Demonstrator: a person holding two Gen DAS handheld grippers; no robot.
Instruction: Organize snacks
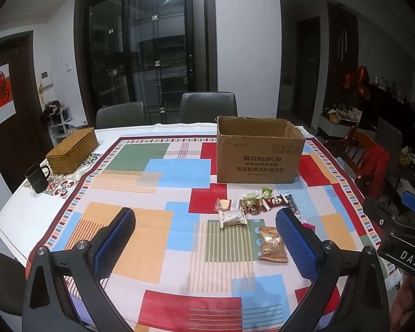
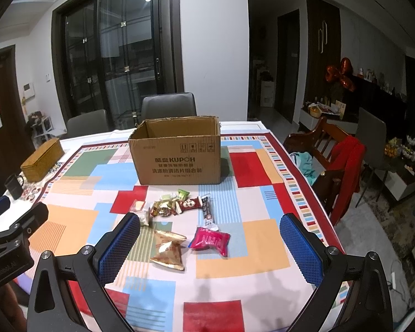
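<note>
Several small wrapped snacks lie in a loose cluster on the patterned tablecloth, just in front of an open cardboard box. A gold-orange packet lies nearest me, and a pink-red packet sits beside it. My left gripper hovers open above the cloth, with the snacks between and beyond its blue fingers. My right gripper is open too, and the gold and pink packets lie between its fingers. Neither holds anything.
A woven lidded basket and a black mug stand at the table's far left. Grey chairs face the far edge. A wooden chair with a red garment stands off the right side.
</note>
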